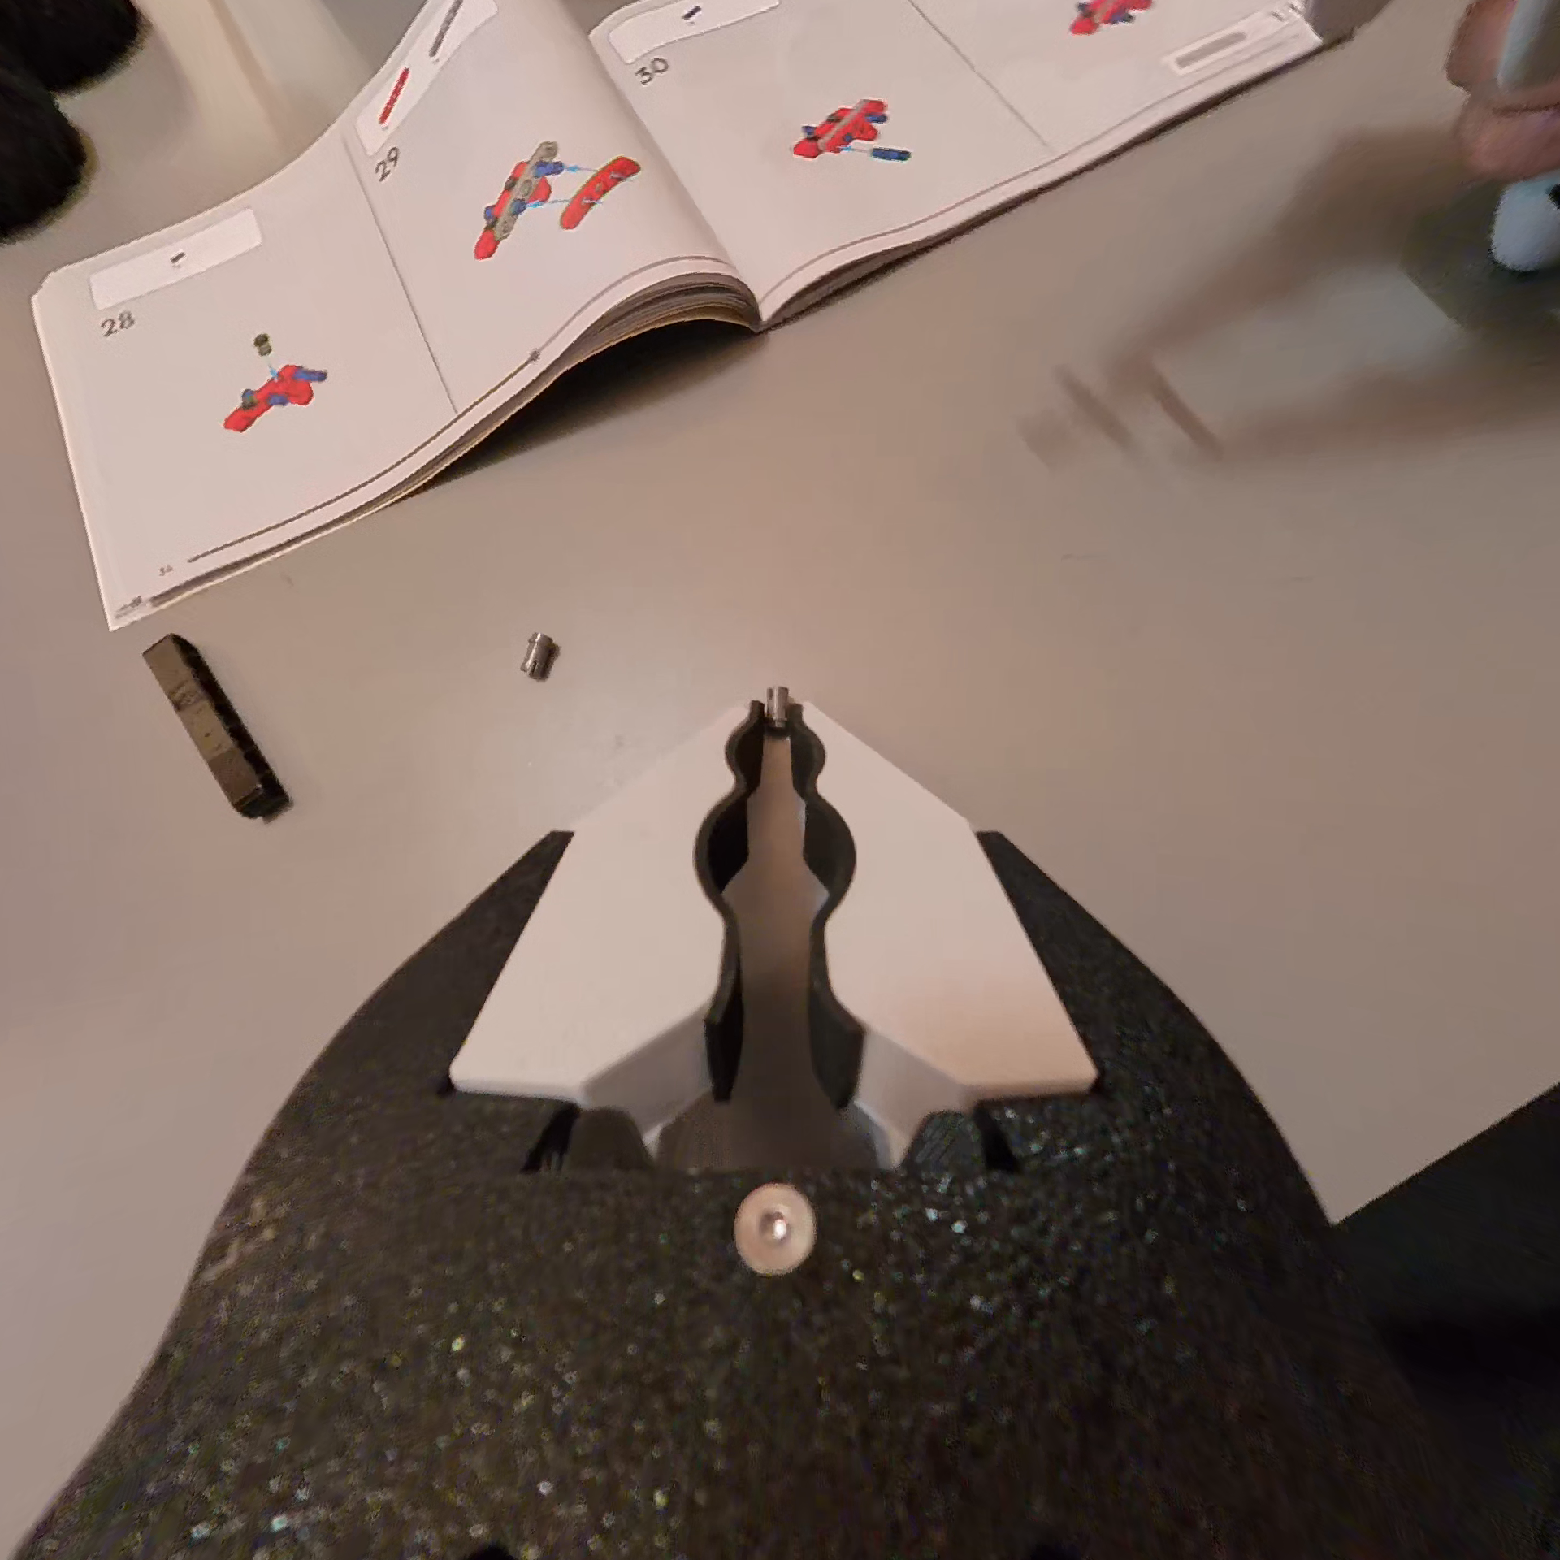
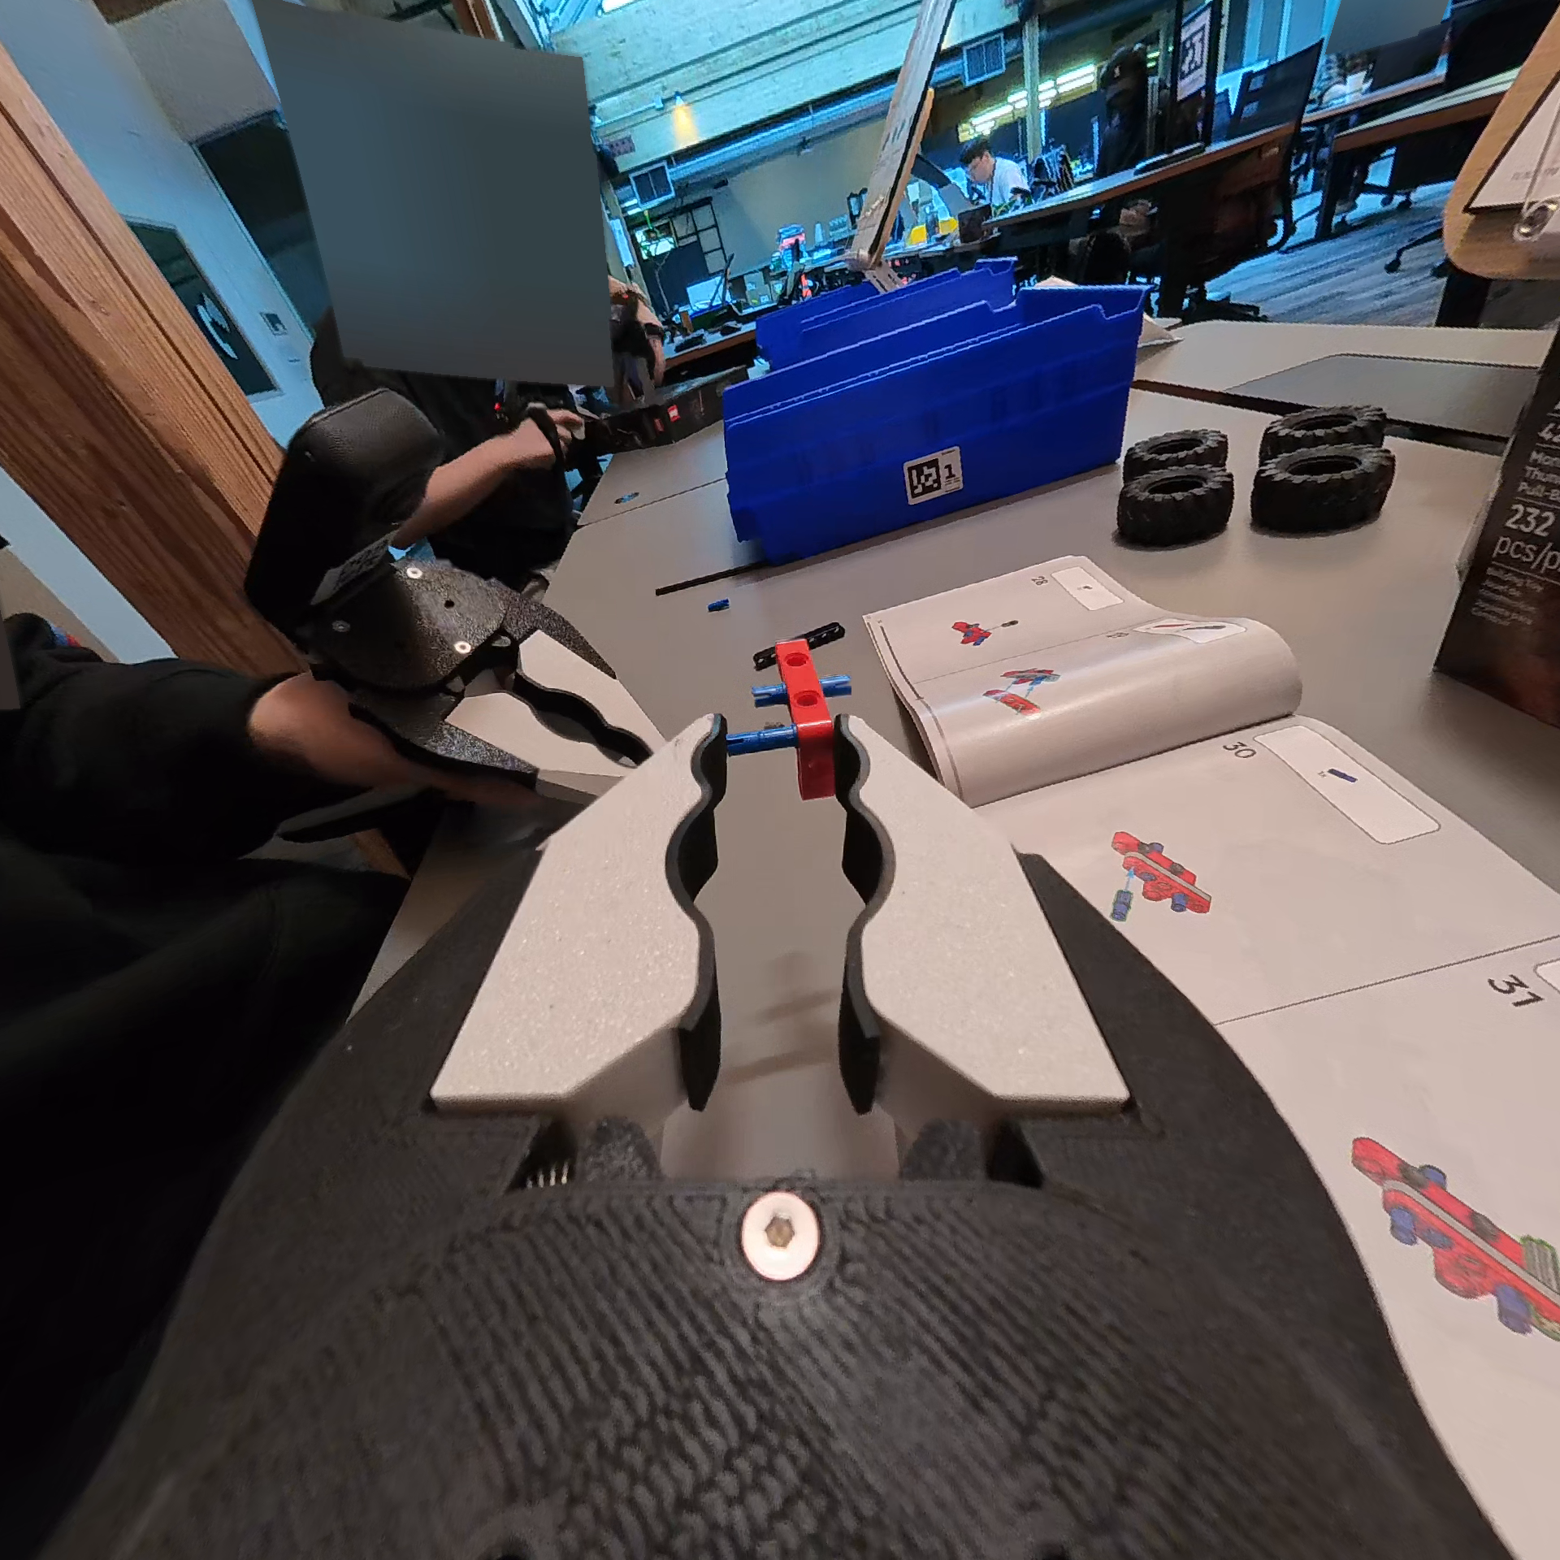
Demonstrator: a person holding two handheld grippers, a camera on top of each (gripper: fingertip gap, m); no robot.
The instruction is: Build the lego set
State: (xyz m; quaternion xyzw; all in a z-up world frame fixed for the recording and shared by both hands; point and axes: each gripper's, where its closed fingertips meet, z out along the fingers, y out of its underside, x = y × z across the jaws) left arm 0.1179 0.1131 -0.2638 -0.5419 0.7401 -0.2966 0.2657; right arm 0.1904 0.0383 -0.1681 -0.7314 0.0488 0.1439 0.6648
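My left gripper [image 1: 778, 728] is shut on a small grey pin [image 1: 777, 702] that sticks out of its tips, just above the table. A second grey pin [image 1: 538, 654] lies on the table to its left. My right gripper [image 2: 781, 736] is shut on a red beam [image 2: 812, 764] with blue pins [image 2: 755, 743] through it. The beam stands upright against the right finger and a blue pin reaches the left finger. In the right wrist view, the left gripper [image 2: 629, 755] is just left of the beam.
An open instruction booklet [image 1: 523, 278] [image 2: 1266, 844] lies on the grey table. A black beam [image 1: 215, 726] lies at the left. A blue bin [image 2: 920, 430], several black tyres [image 2: 1249, 485] and a dark box [image 2: 1511, 549] stand farther back. A person sits behind the left gripper. The left gripper's tips are roughly 15 cm from the right gripper's.
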